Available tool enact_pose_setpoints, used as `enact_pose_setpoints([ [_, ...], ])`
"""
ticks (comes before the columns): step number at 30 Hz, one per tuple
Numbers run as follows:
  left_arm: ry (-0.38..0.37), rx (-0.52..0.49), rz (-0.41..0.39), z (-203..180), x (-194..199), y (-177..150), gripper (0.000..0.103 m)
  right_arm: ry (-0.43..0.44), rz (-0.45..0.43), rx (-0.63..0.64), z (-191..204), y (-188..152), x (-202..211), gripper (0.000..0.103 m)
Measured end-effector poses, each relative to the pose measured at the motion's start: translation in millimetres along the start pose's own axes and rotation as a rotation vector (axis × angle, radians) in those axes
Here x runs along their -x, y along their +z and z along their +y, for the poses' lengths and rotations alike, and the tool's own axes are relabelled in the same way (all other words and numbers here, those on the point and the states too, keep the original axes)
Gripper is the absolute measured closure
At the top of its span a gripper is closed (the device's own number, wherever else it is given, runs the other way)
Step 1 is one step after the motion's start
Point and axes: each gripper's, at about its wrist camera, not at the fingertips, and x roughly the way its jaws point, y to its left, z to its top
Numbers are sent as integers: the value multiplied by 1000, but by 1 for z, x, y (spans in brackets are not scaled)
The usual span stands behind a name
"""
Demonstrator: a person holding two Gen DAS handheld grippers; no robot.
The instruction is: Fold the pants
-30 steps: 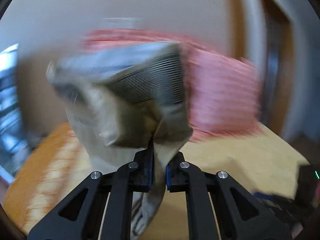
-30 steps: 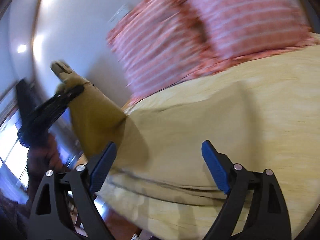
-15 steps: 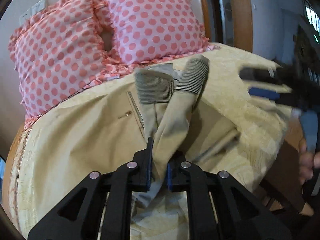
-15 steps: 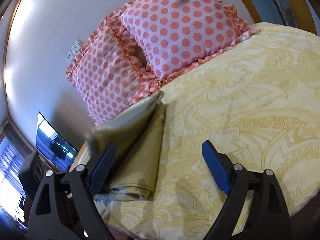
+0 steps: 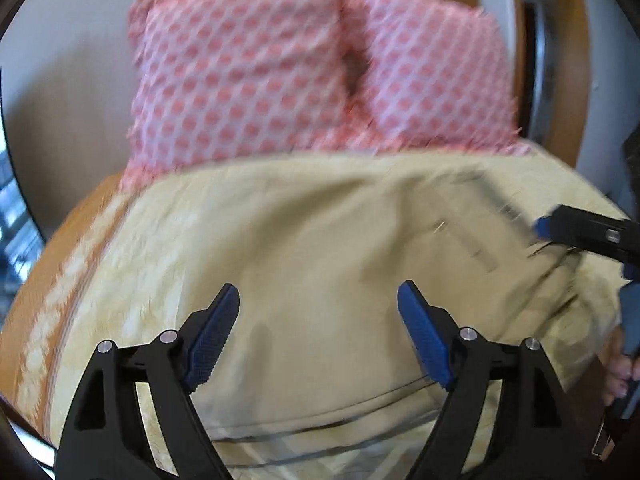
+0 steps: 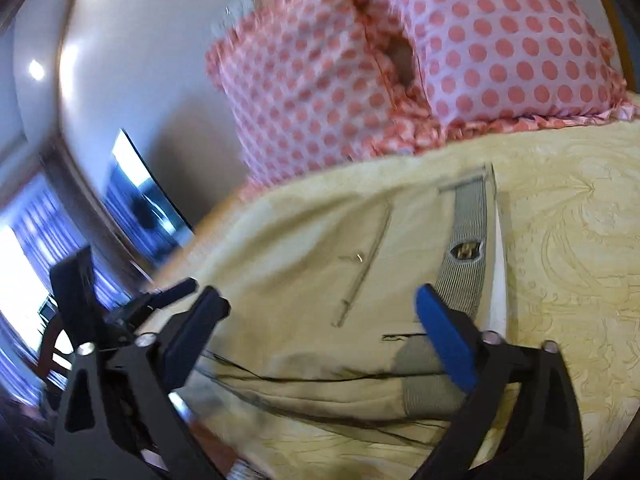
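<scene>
The khaki pants [image 5: 320, 264] lie folded on the yellow bedspread [image 5: 160, 240], grey ribbed waistband [image 6: 466, 248] toward the right. My left gripper [image 5: 318, 320] is open and empty, just above the pants near the bed's front edge. My right gripper [image 6: 320, 320] is open and empty, over the waistband end of the pants [image 6: 320, 280]. The right gripper also shows at the right edge of the left wrist view [image 5: 580, 236]. The left gripper also shows at the left of the right wrist view [image 6: 132, 304].
Two pink polka-dot pillows [image 5: 248, 80] [image 6: 500, 40] stand against the wall at the head of the bed. A wooden door frame [image 5: 520, 60] is to the right. A screen [image 6: 140, 200] and window [image 6: 24, 264] are to the left.
My left gripper has let go of the pants and opened. The pants now lie flat on the bed. My right gripper has moved over the waistband end.
</scene>
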Motion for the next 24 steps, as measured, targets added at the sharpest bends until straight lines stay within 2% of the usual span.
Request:
enact_pose_setpoints([
  [2,-33,38,56,5,-8,-15,21,-37,76,-4,-4,-11,-11,2],
  [3,-54,67,43,8,-5,-23,21,-30,73,10,-4,-18,-8,2],
  [6,-83,50,45,12,1,-23,21,-65,109,89,7,-28,-2,2],
  [7,-116,74,51,18,5,-21,21,-75,126,102,10,-25,-1,2],
  [9,-165,136,41,38,10,-9,21,-45,104,70,3,-11,6,3],
  [12,-154,222,11,79,4,23,21,-56,31,-8,-27,31,9,3],
  [14,-161,275,33,104,-14,39,21,-119,49,-47,-56,57,-9,4],
  [16,-161,303,68,120,-34,50,21,-145,86,-77,-75,71,-29,13],
  [18,-168,321,121,131,-59,60,21,-179,130,-94,-93,84,-52,14],
  [22,-241,321,220,133,-100,70,21,-157,207,-128,-118,93,-84,15],
  [24,-271,315,255,127,-114,73,21,-148,240,-128,-122,91,-93,19],
])
